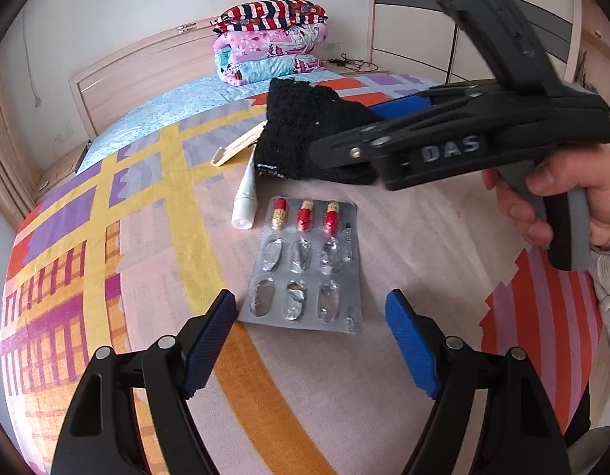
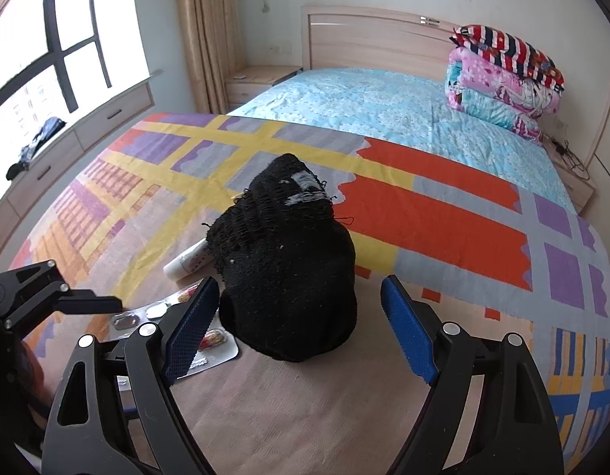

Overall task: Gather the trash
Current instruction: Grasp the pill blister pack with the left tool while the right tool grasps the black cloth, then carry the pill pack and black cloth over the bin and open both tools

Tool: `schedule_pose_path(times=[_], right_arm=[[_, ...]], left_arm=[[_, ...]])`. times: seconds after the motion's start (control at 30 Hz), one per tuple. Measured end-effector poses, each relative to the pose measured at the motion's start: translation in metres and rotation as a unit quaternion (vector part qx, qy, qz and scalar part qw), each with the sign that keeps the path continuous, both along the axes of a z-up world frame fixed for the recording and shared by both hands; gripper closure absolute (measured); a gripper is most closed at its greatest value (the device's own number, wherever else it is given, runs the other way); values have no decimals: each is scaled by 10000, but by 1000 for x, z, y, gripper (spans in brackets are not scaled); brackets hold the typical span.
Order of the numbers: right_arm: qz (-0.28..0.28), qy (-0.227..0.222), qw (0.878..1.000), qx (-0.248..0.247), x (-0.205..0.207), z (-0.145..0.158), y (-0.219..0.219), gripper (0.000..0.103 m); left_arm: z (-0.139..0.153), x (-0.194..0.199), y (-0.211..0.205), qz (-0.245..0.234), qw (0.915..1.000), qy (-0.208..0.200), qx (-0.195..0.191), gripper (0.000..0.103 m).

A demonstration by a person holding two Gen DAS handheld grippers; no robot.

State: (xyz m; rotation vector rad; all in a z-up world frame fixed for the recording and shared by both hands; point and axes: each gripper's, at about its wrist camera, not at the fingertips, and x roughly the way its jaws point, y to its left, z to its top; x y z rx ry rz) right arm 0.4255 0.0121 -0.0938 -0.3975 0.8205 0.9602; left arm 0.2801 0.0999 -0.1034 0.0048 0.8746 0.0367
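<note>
Bedroom daylight falls on a bed covered by a patchwork blanket [image 1: 154, 182] in yellow, purple, orange and pink. Near the blanket's foot edge lies a silver foil blister pack [image 1: 305, 269] with three red-and-gold capsules left. Just beyond it sit a small white tube [image 1: 245, 202], a pale flat stick [image 1: 237, 146] and a crumpled black knitted cloth [image 2: 289, 273]. The left gripper [image 1: 310, 340] hovers over the pack, jaws wide apart, empty. The right gripper [image 2: 301, 328] is likewise spread, its fingers flanking the cloth without pressing it. Folded quilts [image 2: 502, 87] are stacked by the headboard.
</note>
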Motion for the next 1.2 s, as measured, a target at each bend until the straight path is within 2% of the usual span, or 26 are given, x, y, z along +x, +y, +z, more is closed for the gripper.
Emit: schedule_pose_path(times=[0.07, 0.1, 0.13, 0.17, 0.23, 0.33, 0.77, 1.2], right_arm=[[38, -12, 10000, -12, -1, -3, 3, 24], [102, 20, 9999, -45, -1, -5, 4, 38], [113, 42, 9999, -56, -1, -6, 5, 43], [102, 26, 9999, -74, -3, -5, 4, 43], [130, -73, 9998, -128, -7, -3, 4, 54], [150, -73, 9998, -121, -12, 1, 2, 63], [82, -69, 9999, 6, -27, 23, -21, 67], [59, -390, 9991, 152, -62, 61, -52, 67]], left_arm=[[1, 0, -1, 10, 10000, -18, 29, 36], [1, -1, -1, 25, 10000, -40, 23, 45], [2, -2, -1, 59, 10000, -66, 21, 46], [2, -2, 0, 70, 10000, -65, 18, 46], [2, -2, -1, 59, 9999, -67, 77, 47], [3, -5, -3, 49, 9999, -58, 151, 47], [25, -34, -9, 76, 9995, -232, 188, 47], [46, -72, -26, 91, 9988, -419, 233, 46]])
